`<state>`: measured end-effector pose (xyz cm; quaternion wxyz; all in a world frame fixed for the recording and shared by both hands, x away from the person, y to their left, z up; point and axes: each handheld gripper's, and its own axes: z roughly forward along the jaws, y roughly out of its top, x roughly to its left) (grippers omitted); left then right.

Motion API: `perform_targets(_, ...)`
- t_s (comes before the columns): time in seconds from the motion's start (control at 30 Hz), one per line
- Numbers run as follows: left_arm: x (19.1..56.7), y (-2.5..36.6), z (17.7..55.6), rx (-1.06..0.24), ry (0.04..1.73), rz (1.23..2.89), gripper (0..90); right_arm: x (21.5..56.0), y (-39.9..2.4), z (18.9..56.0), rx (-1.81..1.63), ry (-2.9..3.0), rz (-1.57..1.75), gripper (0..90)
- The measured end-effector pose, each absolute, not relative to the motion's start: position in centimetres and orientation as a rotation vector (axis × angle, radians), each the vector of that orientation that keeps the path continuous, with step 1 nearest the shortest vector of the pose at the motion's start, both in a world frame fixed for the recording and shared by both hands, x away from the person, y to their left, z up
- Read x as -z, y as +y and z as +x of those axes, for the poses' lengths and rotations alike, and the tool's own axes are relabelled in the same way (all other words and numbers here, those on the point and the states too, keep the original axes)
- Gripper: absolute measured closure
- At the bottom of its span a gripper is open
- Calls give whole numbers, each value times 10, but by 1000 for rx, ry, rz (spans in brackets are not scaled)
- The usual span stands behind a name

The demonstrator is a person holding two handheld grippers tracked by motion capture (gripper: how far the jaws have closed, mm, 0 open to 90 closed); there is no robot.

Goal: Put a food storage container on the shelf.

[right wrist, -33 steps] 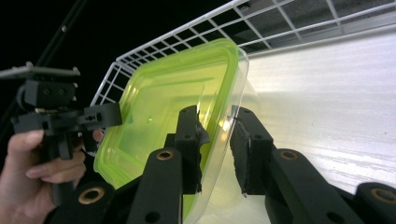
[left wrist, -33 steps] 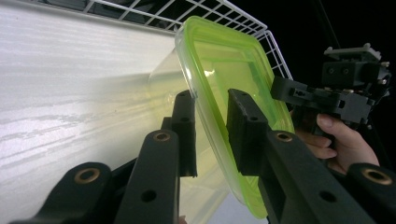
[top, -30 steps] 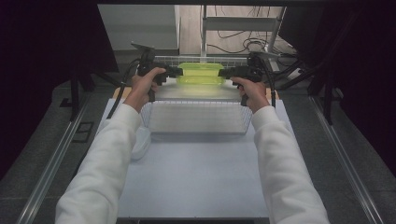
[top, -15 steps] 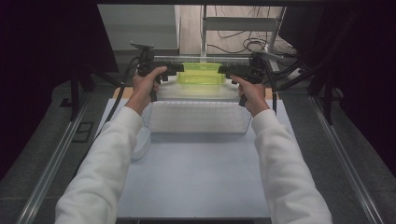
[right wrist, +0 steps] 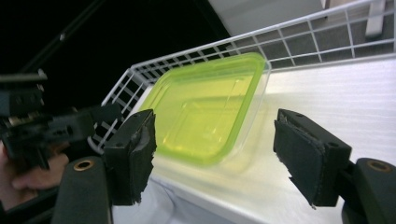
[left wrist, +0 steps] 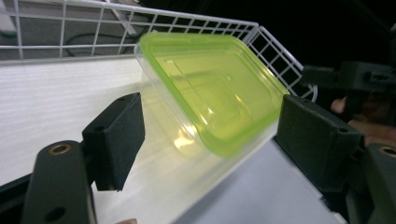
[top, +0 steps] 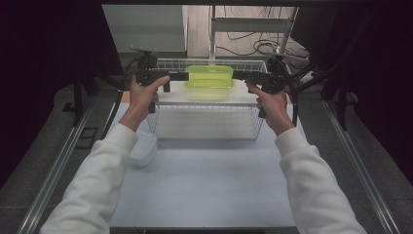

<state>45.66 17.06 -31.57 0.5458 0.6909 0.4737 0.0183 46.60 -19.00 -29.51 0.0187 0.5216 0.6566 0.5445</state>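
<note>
High view adds a white lid [top: 144, 150] beside the basket [top: 207, 127].

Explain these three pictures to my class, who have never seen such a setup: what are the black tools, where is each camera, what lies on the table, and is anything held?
A person at a table holds a black two-jaw hand tool in each hand: the left gripper and the right gripper. The high view looks down from above; the other two cameras ride on the grippers, looking along their jaws. On the table stands a white wire basket, and a clear container with a green lid rests on the white shelf at its back. Both grippers have just been opening; their jaws stand apart beside the container, so nothing is held.
</note>
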Motion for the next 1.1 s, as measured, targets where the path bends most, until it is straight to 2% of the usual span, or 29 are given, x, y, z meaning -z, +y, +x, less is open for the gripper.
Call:
perform_targets(0.27, 324, 178, 403, -29, 1044, 1660, 227, 299, -209, 424, -1613, 2198, 1331, 256)
perform_targets(0.4, 337, 177, 374, -83, 1026, 1711, 239, 312, -219, 403, -1569, 2248, 1273, 254)
perform_targets(0.8, 393, 174, 311, -50, 1018, 1869, 276, 375, -233, 350, -1532, 2340, 1263, 260)
perform_targets(1.1, 427, 179, 289, -27, 1071, 1916, 273, 424, -232, 319, -1398, 2450, 1279, 260)
